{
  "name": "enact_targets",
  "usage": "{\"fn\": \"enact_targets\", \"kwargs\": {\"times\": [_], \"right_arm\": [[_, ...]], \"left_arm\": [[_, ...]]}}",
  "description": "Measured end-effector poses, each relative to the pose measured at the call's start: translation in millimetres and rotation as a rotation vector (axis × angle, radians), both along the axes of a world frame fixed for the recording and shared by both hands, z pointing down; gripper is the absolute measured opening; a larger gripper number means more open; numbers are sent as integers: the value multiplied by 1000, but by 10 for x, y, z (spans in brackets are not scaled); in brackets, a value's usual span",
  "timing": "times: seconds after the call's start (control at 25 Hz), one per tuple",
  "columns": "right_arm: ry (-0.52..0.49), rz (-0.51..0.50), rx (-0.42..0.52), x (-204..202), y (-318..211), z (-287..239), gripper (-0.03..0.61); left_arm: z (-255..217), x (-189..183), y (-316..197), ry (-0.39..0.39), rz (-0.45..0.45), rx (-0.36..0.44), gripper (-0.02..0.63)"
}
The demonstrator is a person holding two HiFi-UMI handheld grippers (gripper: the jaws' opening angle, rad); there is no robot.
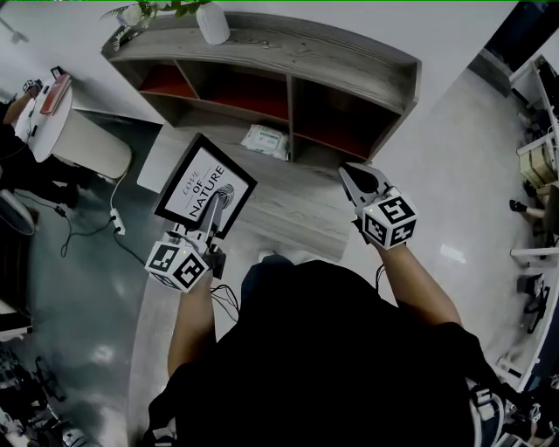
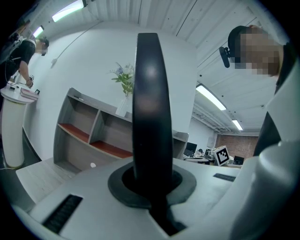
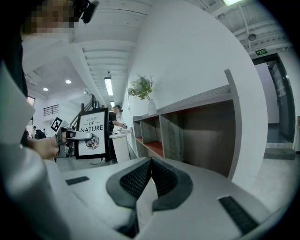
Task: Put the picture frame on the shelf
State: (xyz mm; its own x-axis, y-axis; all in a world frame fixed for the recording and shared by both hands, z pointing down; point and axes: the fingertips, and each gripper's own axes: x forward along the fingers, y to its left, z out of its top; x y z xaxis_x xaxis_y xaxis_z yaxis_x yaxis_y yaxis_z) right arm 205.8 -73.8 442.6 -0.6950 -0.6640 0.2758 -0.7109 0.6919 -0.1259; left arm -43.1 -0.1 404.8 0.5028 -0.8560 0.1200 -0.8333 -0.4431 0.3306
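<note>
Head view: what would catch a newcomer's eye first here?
The black picture frame reading "of Nature", clamped in the jaws of the left gripper at centre left. Behind it stands a grey shelf with red-brown compartment floors and a white vase of greenery on top. The right gripper hovers empty, jaws together.

We see a grey wooden shelf (image 1: 349, 65) against the white wall, its compartments floored in red. On its top board stands a white vase (image 1: 212, 22) with green sprigs, near the left end. At the shelf's foot runs a pale wooden platform (image 1: 297, 205), and a white packet (image 1: 266, 140) lies on it just before the compartments. Left of that, on the glossy grey floor (image 1: 79, 297), a white power strip (image 1: 116, 223) lies with its cable, near a round white surface (image 1: 87, 144).
</note>
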Motion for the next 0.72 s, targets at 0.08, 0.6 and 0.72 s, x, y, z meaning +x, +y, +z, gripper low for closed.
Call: {"fn": "enact_targets", "kwargs": {"times": [0.08, 0.6, 0.72], "right_arm": [[1, -8, 2, -16, -2, -10, 14], [22, -41, 4, -156, 4, 13, 14], [34, -37, 0, -166, -6, 30, 14]], "left_arm": [[-8, -11, 26, -2, -7, 0, 29], [15, -74, 10, -35, -11, 8, 29], [5, -88, -38, -25, -4, 11, 29]]}}
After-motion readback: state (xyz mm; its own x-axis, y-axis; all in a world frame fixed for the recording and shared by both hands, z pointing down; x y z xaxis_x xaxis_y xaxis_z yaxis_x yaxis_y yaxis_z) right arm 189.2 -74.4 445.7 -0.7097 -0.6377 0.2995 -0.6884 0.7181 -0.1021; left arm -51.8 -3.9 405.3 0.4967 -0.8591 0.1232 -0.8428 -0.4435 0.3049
